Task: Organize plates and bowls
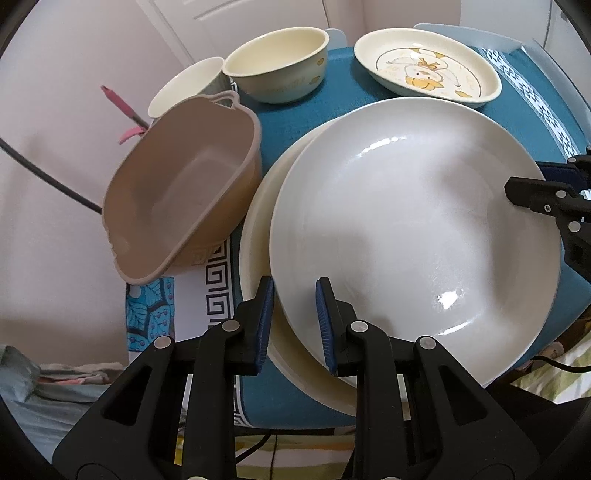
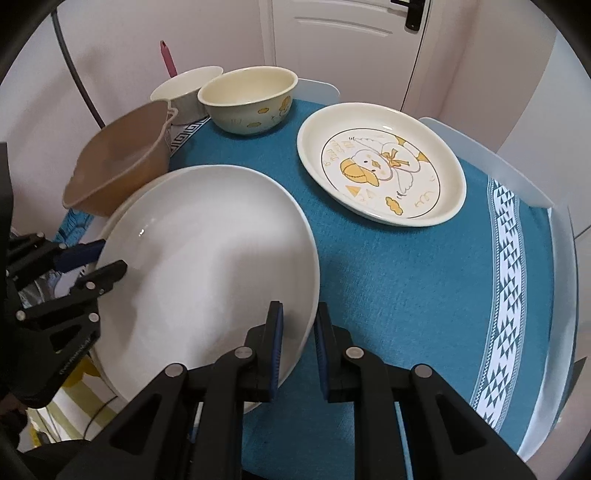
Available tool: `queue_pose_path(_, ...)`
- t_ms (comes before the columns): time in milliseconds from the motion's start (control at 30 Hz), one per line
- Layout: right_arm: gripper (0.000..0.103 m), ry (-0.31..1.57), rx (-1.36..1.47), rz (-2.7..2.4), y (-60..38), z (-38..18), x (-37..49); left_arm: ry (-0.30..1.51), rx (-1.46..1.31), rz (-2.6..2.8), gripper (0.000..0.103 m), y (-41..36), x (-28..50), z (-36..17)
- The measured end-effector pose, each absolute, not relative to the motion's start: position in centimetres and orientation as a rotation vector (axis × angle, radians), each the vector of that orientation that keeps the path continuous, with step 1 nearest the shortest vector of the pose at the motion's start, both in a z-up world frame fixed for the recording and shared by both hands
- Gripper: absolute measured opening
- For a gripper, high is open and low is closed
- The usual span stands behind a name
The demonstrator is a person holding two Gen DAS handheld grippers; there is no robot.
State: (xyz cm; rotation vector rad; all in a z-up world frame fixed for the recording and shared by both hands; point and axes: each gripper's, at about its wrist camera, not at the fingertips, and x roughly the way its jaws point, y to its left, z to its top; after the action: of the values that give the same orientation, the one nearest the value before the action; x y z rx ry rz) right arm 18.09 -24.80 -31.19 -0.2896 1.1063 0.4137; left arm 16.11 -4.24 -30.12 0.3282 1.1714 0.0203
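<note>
One door handle (image 2: pixel 413 14), right view only

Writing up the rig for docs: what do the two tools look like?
Both match. The left tool and right tool are matte black plastic linkages with cut-out slots and round silver pivot pins. Each finger ends in a flat blue ribbed pad. Faint embossed lettering runs along one black link of the left tool in the right wrist view. No sleeves show.
</note>
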Motion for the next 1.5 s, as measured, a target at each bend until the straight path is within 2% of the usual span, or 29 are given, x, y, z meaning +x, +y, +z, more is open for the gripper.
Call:
queue_pose_path(500,0.015,1.064,-0.425,0.364,-23.3,-31.4,17.4,1.148,0.422,0.071,0.021,-4.0,14.8,-29.7)
queue_pose_path(800,0.015,1.064,-0.411,0.354,-23.5,-31.5,17.2,1.165,0.366,0.039,0.021,-3.2,15.1,-29.3)
queue_pose_path(1000,0.015,1.045,-0.206,0.388,-25.7,-28.6,17.5,1.092,0.256,-0.025,0.021,-2.0,15.6,-24.5)
queue_pose_path(1033,0.015,1.037,-0.164,0.392,-26.2,-27.9,17.6,1.062,0.235,-0.039,0.025,-1.9,15.9,-23.3)
queue_pose_path(1067,0.015,1.029,-0.114,0.394,-27.0,-27.2,17.8,1.035,0.209,-0.058,0.043,-1.7,16.4,-22.2)
queue_pose_path(1100,0.015,1.025,-0.07,0.394,-27.7,-26.6,18.2,1.001,0.171,-0.08,0.081,-1.7,17.0,-20.9)
queue_pose_path(1133,0.022,1.023,-0.02,0.393,-28.6,-25.9,18.6,0.98,0.15,-0.088,0.099,-1.7,17.4,-20.2)
queue_pose_path(1167,0.051,1.019,0.017,0.382,-29.4,-25.5,19.0,0.942,0.122,-0.099,0.103,-1.7,17.9,-19.3)
queue_pose_path(1200,0.072,1.013,0.045,0.372,-30.1,-25.0,19.3,0.915,0.095,-0.123,0.103,-1.8,18.5,-18.5)
queue_pose_path(1233,0.101,0.997,0.085,0.364,-31.1,-24.3,19.7,0.911,0.068,-0.168,0.103,-2.1,19.5,-17.9)
queue_pose_path(1333,0.102,0.971,0.129,0.364,-33.5,-22.6,21.2,0.95,0.015,-0.227,0.103,-3.3,22.1,-17.9)
queue_pose_path(1500,0.102,0.95,0.013,0.314,-36.5,-20.4,25.8,1.034,-0.144,-0.252,0.103,-4.4,26.5,-19.7)
